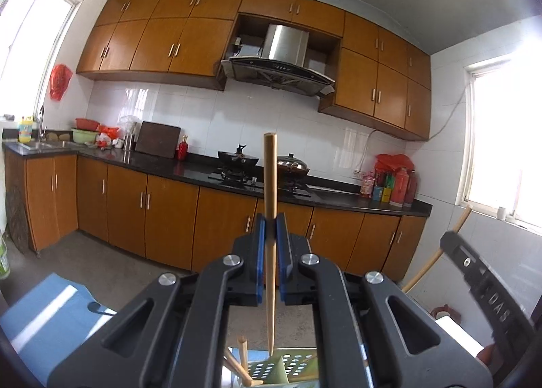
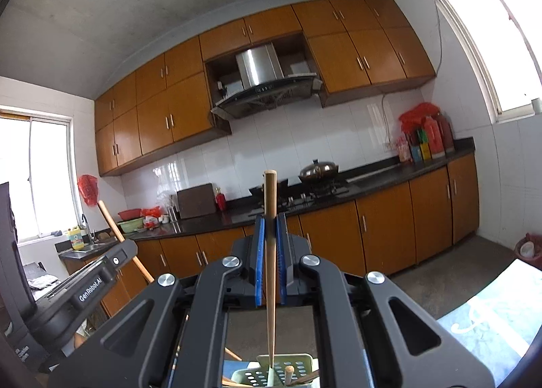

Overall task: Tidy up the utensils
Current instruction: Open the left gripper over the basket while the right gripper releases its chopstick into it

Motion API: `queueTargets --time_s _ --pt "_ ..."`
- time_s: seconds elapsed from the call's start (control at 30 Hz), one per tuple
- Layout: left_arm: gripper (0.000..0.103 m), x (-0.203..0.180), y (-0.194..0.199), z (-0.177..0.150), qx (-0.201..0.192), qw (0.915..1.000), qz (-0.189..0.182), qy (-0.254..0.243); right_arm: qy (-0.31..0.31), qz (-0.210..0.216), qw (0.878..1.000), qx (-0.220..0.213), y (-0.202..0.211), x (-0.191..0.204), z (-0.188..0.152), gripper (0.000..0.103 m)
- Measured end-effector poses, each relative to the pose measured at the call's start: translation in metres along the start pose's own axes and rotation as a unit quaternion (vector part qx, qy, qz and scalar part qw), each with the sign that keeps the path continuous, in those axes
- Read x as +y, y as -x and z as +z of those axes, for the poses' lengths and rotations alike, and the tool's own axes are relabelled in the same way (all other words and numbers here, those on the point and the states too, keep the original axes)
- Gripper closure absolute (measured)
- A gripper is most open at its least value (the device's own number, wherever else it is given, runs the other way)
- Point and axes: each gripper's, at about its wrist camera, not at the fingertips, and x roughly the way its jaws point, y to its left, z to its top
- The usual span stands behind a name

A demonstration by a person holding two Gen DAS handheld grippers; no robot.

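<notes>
My left gripper (image 1: 270, 223) is shut on a wooden chopstick (image 1: 270, 185) that stands upright, thick end up, thin tip hanging just above a green perforated utensil holder (image 1: 288, 367). My right gripper (image 2: 270, 223) is shut on a second wooden chopstick (image 2: 270, 205), also upright, its tip over the same green holder (image 2: 288, 371). Other chopstick ends (image 2: 288, 375) stick out of the holder. Each gripper shows in the other's view, the right gripper's body (image 1: 481, 286) at the right and the left gripper's body (image 2: 91, 283) at the left, both holding their sticks.
Ahead runs a kitchen counter (image 1: 196, 164) with a stove, a wok (image 1: 237, 157), a lidded pan (image 1: 293, 164), a cutting board (image 1: 157, 139), bottles (image 1: 396, 185) and a sink (image 1: 40, 144). Wooden cabinets and a range hood (image 1: 277, 66) hang above. A blue table surface (image 1: 44, 320) lies below.
</notes>
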Motion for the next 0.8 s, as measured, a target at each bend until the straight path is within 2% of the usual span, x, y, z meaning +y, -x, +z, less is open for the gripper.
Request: queueTargets --time_s 0.27,0.5,0.63,0.8 --pt "0.096 0.013 -0.026 -0.029 0.040 0.9990 -0.005 0.019 0.017 -0.004 0.999 0.035 -0.014 0.003 -0.028 0.096" --pt "0.095 0.013 -0.038 -0.044 0.065 0.9979 -0.004 0.009 0.012 -0.004 0.997 0.070 -0.021 0.001 -0.040 0.095" --pt "0.080 0.015 -0.032 -0.041 0.067 0.9977 -0.004 0.002 0.004 -0.005 0.997 0.076 -0.018 -0.002 -0.038 0.095" --pt "0.075 0.021 -0.021 -0.031 0.063 0.9980 0.003 0.003 -0.002 -0.007 0.998 0.069 -0.006 -0.002 -0.027 0.094"
